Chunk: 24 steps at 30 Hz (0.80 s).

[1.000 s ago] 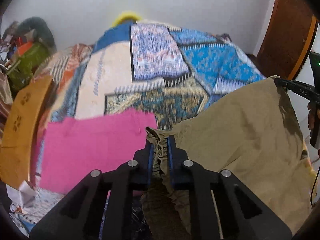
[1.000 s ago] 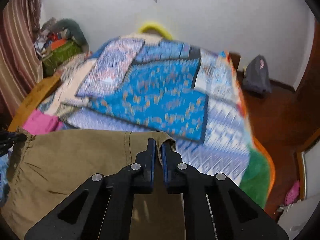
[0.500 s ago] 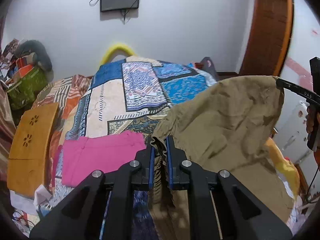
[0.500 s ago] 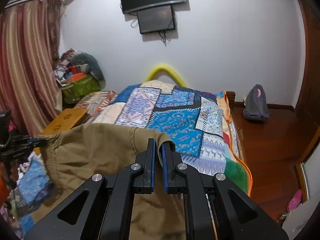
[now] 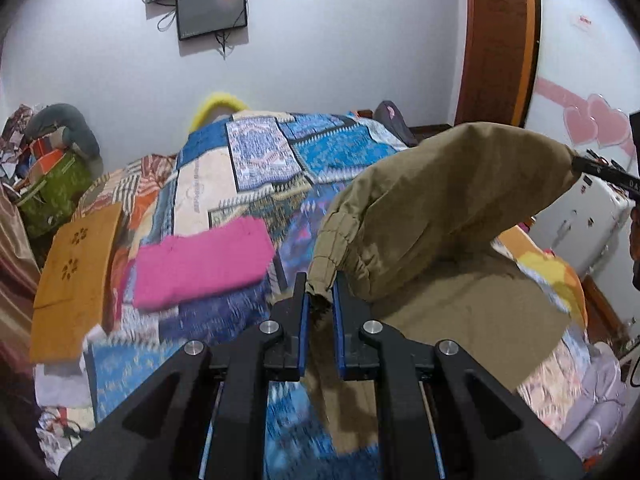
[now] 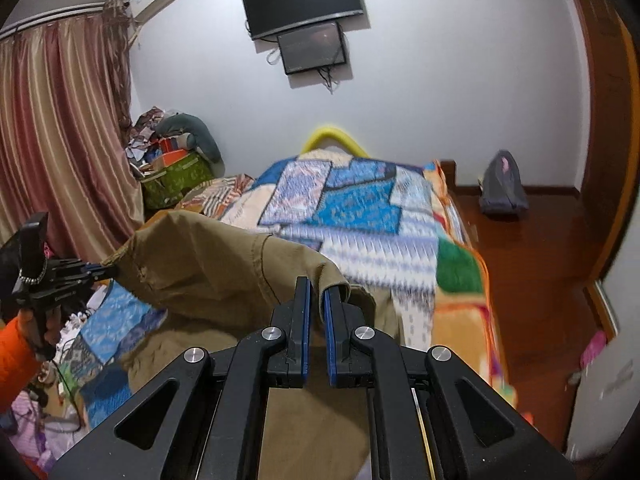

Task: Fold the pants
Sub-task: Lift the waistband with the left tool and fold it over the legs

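Khaki pants (image 5: 432,216) hang in the air above the patchwork bed, stretched between my two grippers. My left gripper (image 5: 319,292) is shut on the gathered elastic waistband corner. My right gripper (image 6: 316,292) is shut on the other end of the khaki pants (image 6: 224,264). In the left wrist view the right gripper (image 5: 596,170) pinches the cloth at the far right edge. In the right wrist view the left gripper (image 6: 100,270) grips it at the left, held by a hand with an orange sleeve (image 6: 16,350). The lower part of the pants droops onto the bed.
A folded pink garment (image 5: 200,260) lies on the bedspread (image 5: 264,160) to the left. An orange wooden board (image 5: 76,272) leans at the bed's left side. Cluttered boxes (image 6: 172,168) and a curtain (image 6: 60,140) stand left; wooden floor (image 6: 540,248) with a grey bag (image 6: 502,188) lies right.
Both grippers have lifted and pulled back with the pants, so the cloth has risen off the bed and more of the room and wall screens shows.
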### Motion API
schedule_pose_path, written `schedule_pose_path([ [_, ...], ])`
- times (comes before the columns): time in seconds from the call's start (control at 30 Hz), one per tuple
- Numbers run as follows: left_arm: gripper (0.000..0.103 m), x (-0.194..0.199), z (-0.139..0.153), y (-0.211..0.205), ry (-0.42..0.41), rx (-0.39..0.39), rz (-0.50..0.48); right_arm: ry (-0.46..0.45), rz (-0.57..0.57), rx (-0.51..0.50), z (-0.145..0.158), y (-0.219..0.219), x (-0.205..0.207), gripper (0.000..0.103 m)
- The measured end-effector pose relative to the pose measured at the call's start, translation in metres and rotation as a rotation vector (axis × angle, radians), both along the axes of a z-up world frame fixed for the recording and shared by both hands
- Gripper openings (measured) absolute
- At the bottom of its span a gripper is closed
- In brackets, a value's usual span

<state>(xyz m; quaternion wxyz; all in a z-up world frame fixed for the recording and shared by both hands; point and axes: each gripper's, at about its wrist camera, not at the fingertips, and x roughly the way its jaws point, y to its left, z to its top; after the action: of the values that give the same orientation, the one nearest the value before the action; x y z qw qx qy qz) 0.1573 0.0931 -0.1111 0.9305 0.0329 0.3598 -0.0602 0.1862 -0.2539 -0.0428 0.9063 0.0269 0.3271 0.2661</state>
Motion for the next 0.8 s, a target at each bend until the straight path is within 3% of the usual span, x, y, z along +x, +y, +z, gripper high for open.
schedule_pose_path([
  [0.27, 0.01, -0.044, -0.042, -0.009, 0.082, -0.002, -0.005, 0.128, -0.04, -0.032, -0.052, -0.016, -0.046, 0.006],
  [0.5, 0.009, -0.063, -0.078, 0.005, 0.175, -0.039, 0.063, 0.249, -0.073, -0.063, -0.094, -0.025, -0.058, 0.006],
  [0.67, 0.01, -0.072, -0.074, 0.023, 0.186, -0.045, 0.119, 0.304, -0.107, -0.119, -0.106, -0.033, -0.069, 0.006],
  [0.8, 0.01, -0.068, -0.055, 0.029, 0.157, -0.056, 0.145, 0.278, -0.154, -0.13, -0.091, -0.042, -0.071, 0.009],
])
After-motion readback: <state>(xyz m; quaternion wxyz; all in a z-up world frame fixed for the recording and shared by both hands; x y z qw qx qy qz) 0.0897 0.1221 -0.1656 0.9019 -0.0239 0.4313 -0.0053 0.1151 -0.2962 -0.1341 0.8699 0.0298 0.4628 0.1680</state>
